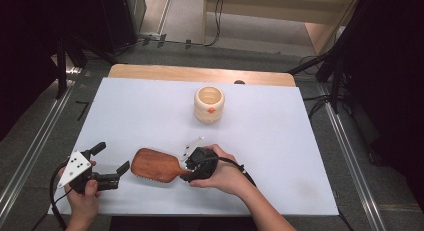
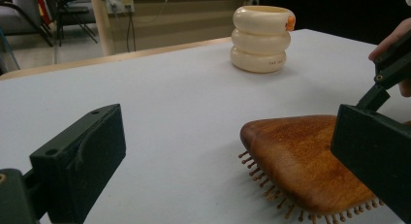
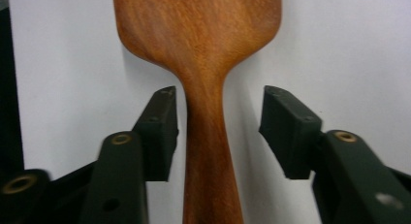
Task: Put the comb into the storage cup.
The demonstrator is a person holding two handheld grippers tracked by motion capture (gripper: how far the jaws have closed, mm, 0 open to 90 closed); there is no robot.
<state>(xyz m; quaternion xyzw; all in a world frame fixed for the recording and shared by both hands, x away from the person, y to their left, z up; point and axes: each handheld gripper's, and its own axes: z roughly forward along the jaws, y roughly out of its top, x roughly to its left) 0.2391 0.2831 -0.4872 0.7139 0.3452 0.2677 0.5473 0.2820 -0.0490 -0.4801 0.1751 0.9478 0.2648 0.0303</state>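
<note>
Near the front left corner of the tabletop [image 1: 280, 141], the left gripper [image 1: 111, 163] is held low in a hand, its 2 jaws spread wide and nothing gripped between them. In the left gripper view, 1 jaw is seen just above the rounded end of the brush [image 2: 305, 161], though contact cannot be told. The brush [image 1: 155, 166] is laid bristles down near the front edge, left of the middle, with its handle [image 3: 208, 151] pointed toward the right gripper [image 1: 186, 166]. That gripper is released too: in the right gripper view the handle is flanked by the 2 jaws, 1 close beside it and the other clearly apart. A cream cup [image 1: 209, 105] is stood toward the back edge, near the middle, well apart from the brush.
</note>
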